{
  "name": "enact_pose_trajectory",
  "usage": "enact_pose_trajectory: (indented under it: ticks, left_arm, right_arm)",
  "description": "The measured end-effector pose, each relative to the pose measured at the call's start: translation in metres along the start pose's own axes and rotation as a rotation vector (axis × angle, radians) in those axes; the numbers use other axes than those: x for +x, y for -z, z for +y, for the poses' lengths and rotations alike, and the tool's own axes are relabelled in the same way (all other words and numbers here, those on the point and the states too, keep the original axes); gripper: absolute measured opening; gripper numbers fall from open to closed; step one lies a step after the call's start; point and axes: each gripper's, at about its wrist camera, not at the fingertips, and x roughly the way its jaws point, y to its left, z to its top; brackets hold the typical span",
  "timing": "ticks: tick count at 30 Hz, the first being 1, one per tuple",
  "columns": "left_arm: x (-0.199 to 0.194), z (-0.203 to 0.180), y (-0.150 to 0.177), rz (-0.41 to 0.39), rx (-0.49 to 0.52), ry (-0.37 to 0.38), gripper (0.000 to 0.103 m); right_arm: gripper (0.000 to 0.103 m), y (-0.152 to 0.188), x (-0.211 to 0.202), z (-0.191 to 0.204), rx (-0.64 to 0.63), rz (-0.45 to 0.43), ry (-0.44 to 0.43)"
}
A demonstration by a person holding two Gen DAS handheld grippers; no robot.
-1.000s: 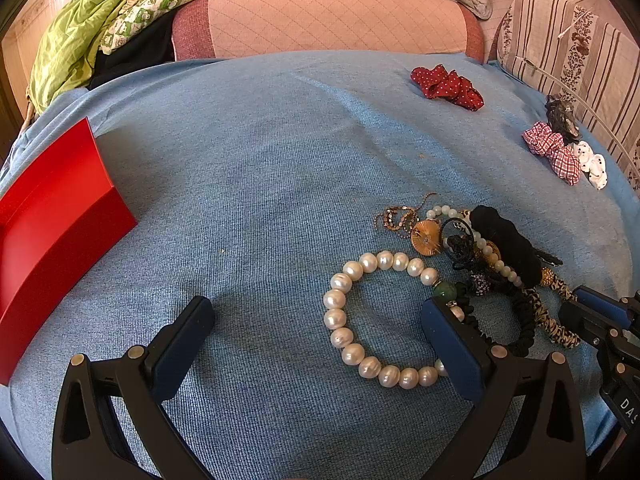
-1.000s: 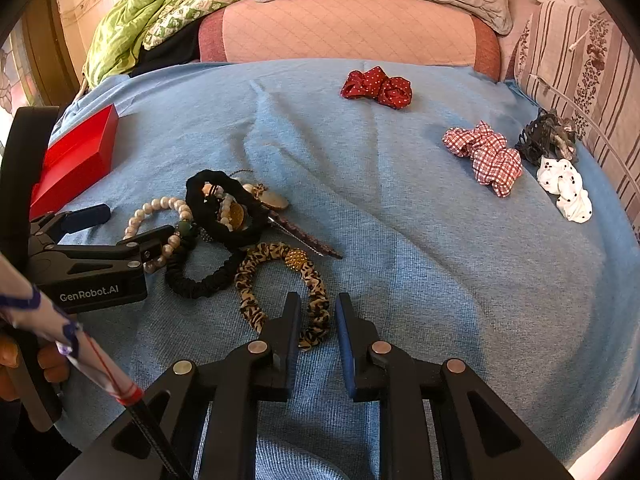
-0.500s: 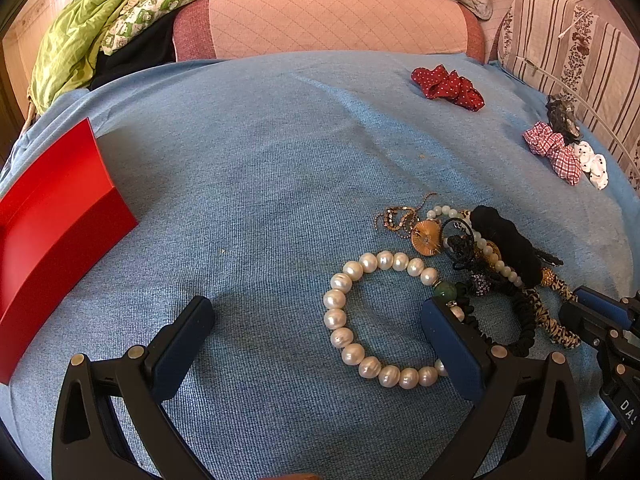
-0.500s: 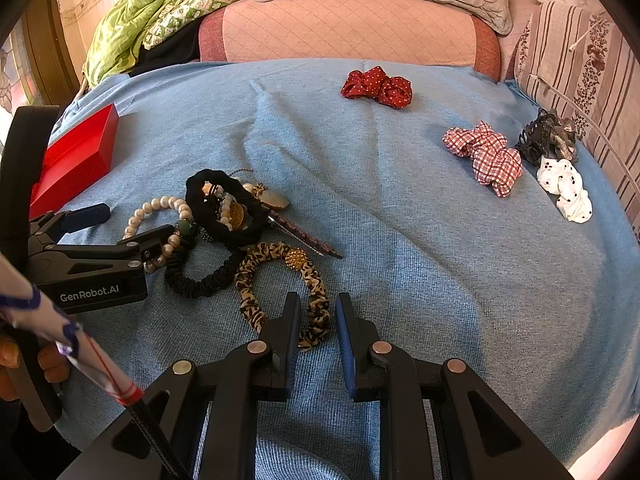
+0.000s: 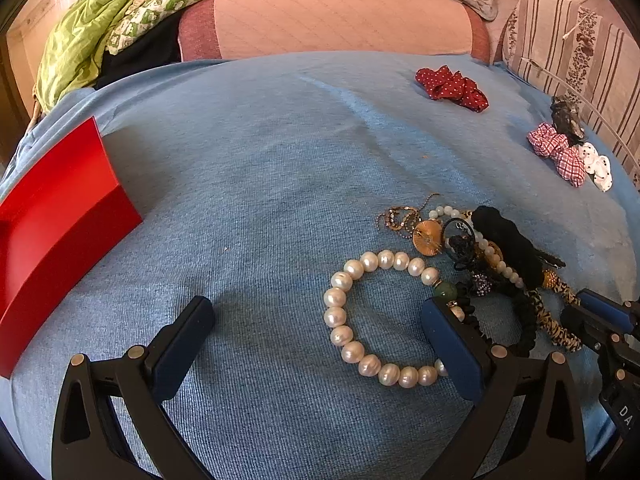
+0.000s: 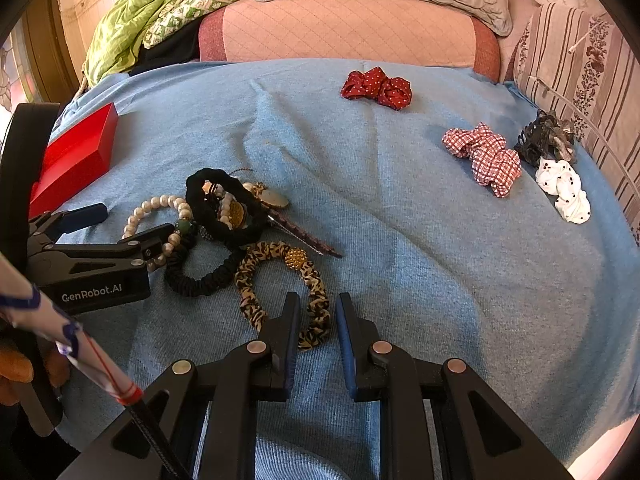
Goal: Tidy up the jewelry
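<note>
A white pearl bracelet [image 5: 360,316] lies on the blue bedspread [image 5: 280,168]. My left gripper [image 5: 316,320] is open wide, its right finger [image 5: 448,340] resting over the bracelet's right side. The bracelet shows in the right wrist view [image 6: 160,208] too. Beside it is a tangle of black hair ties [image 6: 224,208], a gold pendant [image 5: 428,236] and a leopard scrunchie [image 6: 280,280]. My right gripper [image 6: 318,312] has a narrow gap between its fingers, at the scrunchie's near edge, holding nothing. A red box [image 5: 52,216] sits at the left.
A red dotted scrunchie [image 6: 378,88], a red checked scrunchie [image 6: 484,156], a white dotted scrunchie [image 6: 564,188] and a dark claw clip [image 6: 544,136] lie to the right. A pink bolster [image 6: 348,28] and green quilt [image 6: 160,4] lie at the back.
</note>
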Motion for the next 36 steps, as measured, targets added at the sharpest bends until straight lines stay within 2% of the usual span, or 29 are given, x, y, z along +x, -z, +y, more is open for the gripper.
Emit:
enact_pose_trajectory:
  ticks: [21,22,23,24,26,28,29,33,35,36]
  left_arm:
    - [-0.014,0.003,-0.001,-0.023,0.014,0.032,0.102]
    - [-0.012,0.003,-0.001,-0.021,0.012,0.024,0.095]
    - [-0.01,0.002,-0.002,-0.015,0.016,0.016,0.083]
    - [-0.007,0.002,-0.002,-0.006,0.02,0.018,0.083]
    - [-0.008,0.0,-0.002,-0.018,0.024,0.013,0.08]
    - [-0.009,-0.003,-0.002,-0.026,0.037,0.012,0.074]
    - [-0.009,-0.004,-0.002,-0.032,0.041,0.02,0.063]
    - [-0.012,-0.009,-0.001,-0.041,0.068,0.051,0.041]
    - [-0.013,-0.009,-0.001,-0.048,0.066,0.081,0.014]
    - [-0.013,-0.008,-0.002,-0.044,0.062,0.092,0.013]
  right_arm:
    - [0.02,-0.001,-0.007,-0.01,0.04,-0.023,-0.038]
    - [0.02,-0.001,-0.007,-0.011,0.042,-0.022,-0.03]
    - [0.02,-0.001,-0.006,-0.011,0.044,-0.02,-0.028]
    - [0.021,-0.001,-0.005,-0.013,0.05,-0.016,-0.026]
    - [0.031,-0.001,-0.004,-0.016,0.066,-0.013,-0.022]
    - [0.033,-0.001,-0.004,-0.018,0.074,-0.018,-0.017]
    - [0.033,-0.001,-0.004,-0.018,0.075,-0.017,-0.015]
    - [0.033,-0.001,-0.002,-0.017,0.074,-0.013,-0.011]
    - [0.034,-0.001,-0.001,-0.017,0.073,-0.011,-0.011]
    - [0.035,-0.001,0.002,-0.016,0.069,-0.001,-0.011]
